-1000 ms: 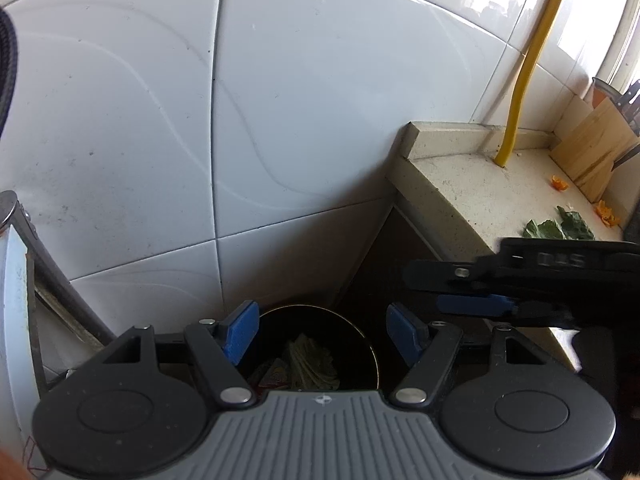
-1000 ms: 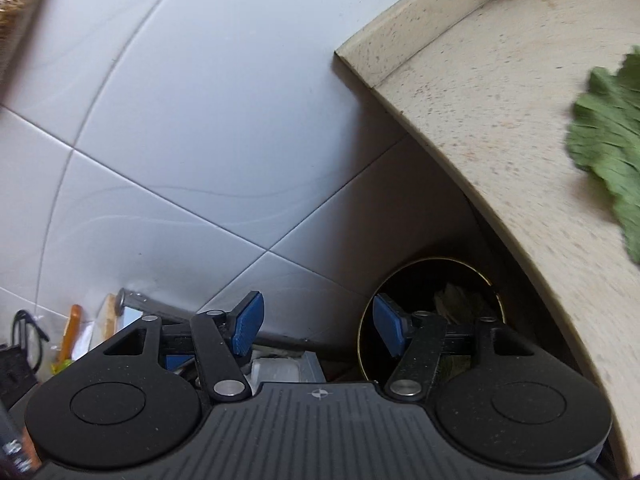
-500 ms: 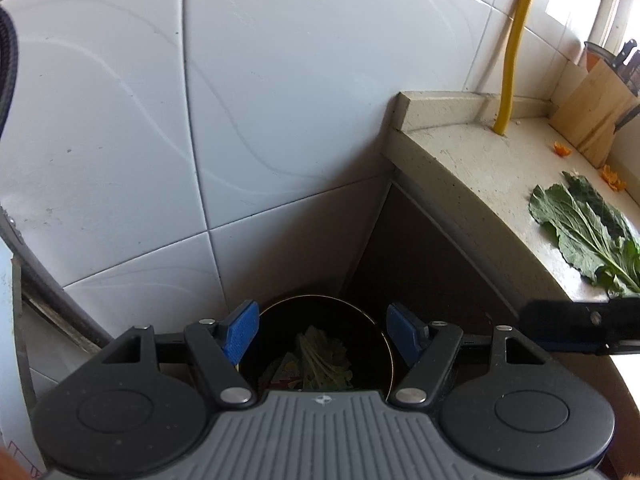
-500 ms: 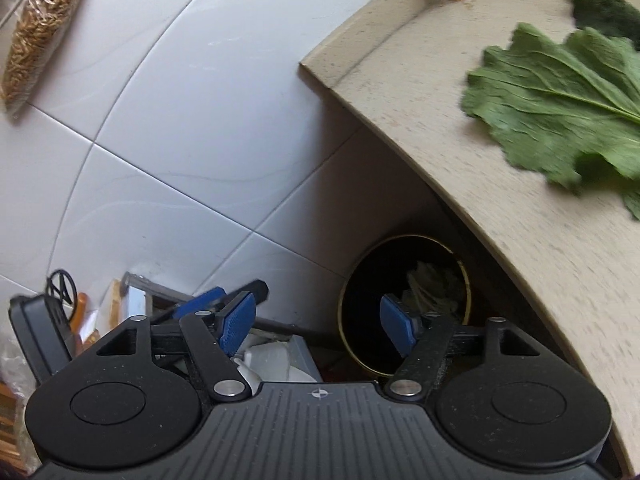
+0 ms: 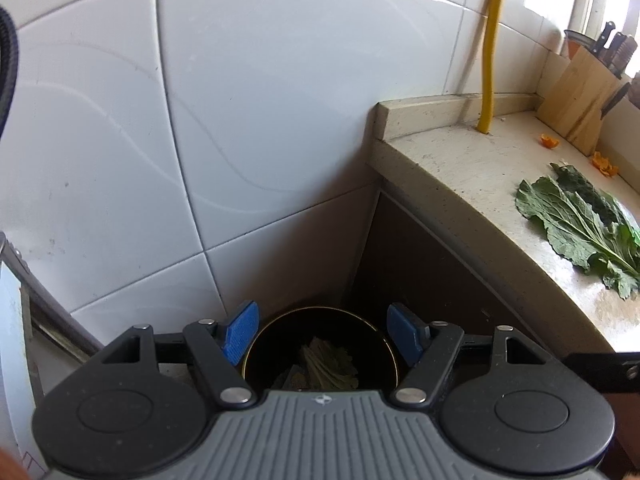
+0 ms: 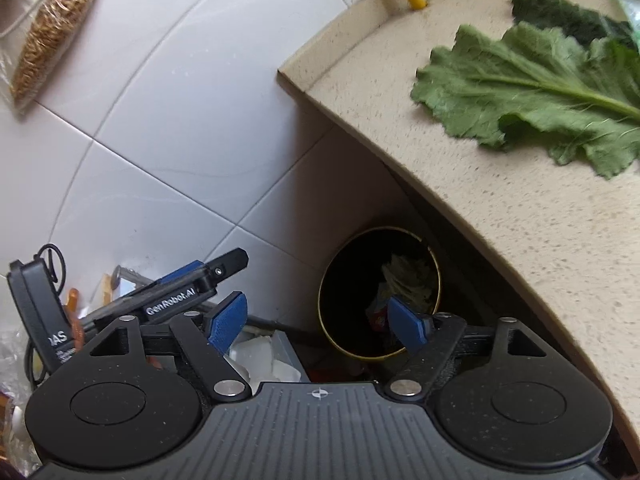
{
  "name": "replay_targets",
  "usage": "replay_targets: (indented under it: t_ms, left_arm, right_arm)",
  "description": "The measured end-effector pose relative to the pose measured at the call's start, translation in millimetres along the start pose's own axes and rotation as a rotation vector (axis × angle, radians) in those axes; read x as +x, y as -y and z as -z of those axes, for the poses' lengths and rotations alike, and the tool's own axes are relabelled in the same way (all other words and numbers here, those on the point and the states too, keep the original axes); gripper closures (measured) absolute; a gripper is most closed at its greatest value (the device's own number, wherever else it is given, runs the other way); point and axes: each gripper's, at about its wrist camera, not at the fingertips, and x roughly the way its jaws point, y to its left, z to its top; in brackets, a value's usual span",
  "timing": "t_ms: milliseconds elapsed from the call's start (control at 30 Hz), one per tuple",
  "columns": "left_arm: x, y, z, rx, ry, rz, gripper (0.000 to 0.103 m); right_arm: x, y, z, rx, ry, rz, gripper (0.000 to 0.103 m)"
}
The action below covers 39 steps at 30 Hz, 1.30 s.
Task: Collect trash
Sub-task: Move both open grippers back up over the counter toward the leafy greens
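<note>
Right gripper (image 6: 318, 322) now swung off the bin (image 6: 340, 316) toward the counter (image 6: 520, 216), jaws apart and empty; left gripper (image 5: 320, 336) still over the bin, likewise spread and empty. Green leaf (image 6: 532, 96) and orange peel (image 5: 604, 160) lying up on the counter: next pickup probably the leaf.

Two green leaves (image 5: 576, 224) on the surface (image 5: 472, 168); two orange peel scraps (image 5: 550, 141); one bin (image 5: 320, 354); one knife block (image 5: 580, 108); one yellow pipe (image 5: 491, 48).
</note>
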Motion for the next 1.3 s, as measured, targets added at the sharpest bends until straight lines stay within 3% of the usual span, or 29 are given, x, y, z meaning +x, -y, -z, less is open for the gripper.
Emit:
replay_targets:
  t_ms: [433,633,867,933,1067,1300]
  left_arm:
    - [-12,7,1,0.039,0.071,-0.009,0.029]
    - [-8,14,2,0.072,0.055,-0.006,0.029]
    - [-10,33,6,0.135,0.024,0.050,0.029]
    - [-14,44,7,0.111,0.009,0.083,0.029]
    - [-17,74,4,0.036,-0.033,0.235,0.029]
    - [-24,142,-22,0.090,0.003,0.331,0.028]
  right_arm:
    - [-50,25,4,0.020,0.116,0.024,0.018]
    - [-81,54,-1,0.048,0.175,0.062,0.017]
    - [-114,93,-17,0.083,0.226,0.110,0.016]
    - [-121,105,-24,0.096,0.236,0.119,0.016]
    - [-132,123,-41,0.099,0.256,0.140,0.016]
    - [-151,166,-80,0.123,0.289,0.186,0.015]
